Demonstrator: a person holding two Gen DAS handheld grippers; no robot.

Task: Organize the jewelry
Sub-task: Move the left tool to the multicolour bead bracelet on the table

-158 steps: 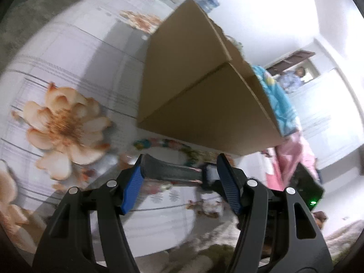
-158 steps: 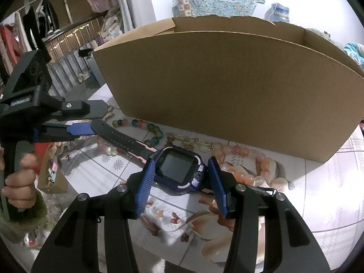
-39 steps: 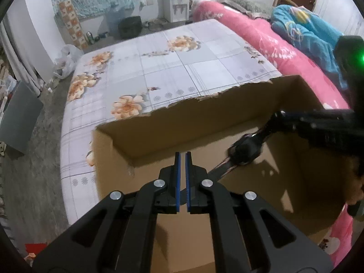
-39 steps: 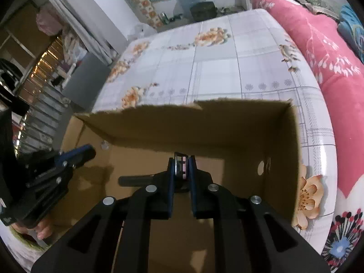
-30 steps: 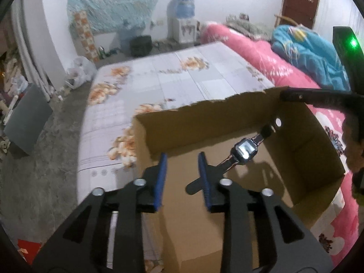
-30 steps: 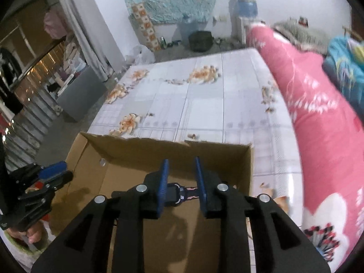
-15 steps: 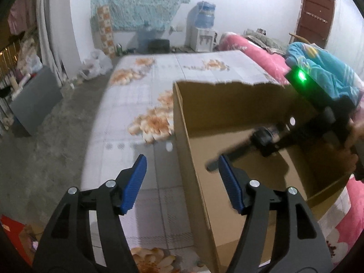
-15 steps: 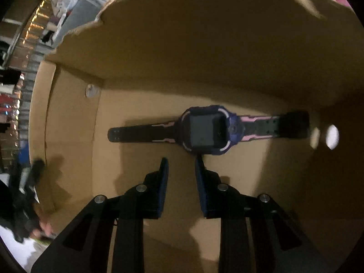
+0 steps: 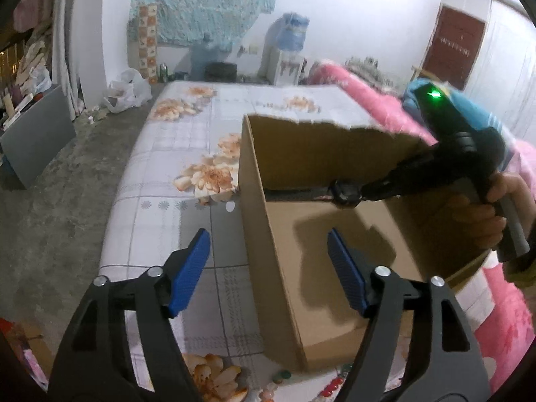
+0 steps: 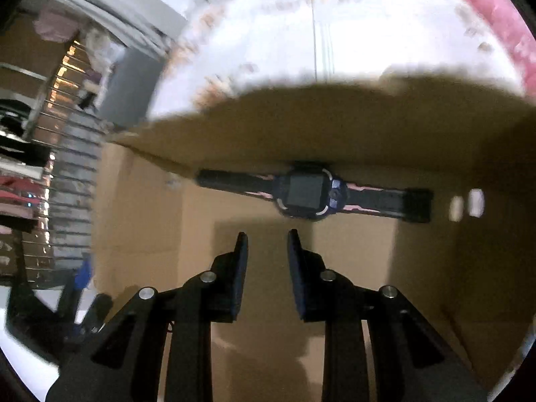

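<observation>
Watch (image 10: 310, 196) lies flat on box (image 10: 140, 221) floor along far wall. Light, rigid case, floppy rubbery strap; best pinch across case. Right gripper (image 10: 268, 238) slightly parted, empty. Left gripper (image 9: 268, 244) just widened, empty, straddling box's left wall.

floral patterned sheet (image 9: 187, 154) over a bed, pink blanket (image 9: 368, 100) along its far side, turquoise cloth (image 9: 207, 3) on white wall, water dispenser (image 9: 288, 50), white plastic bag (image 9: 125, 90) on concrete floor (image 9: 60, 207), dark red door (image 9: 455, 47), grey panel (image 9: 33, 137)
</observation>
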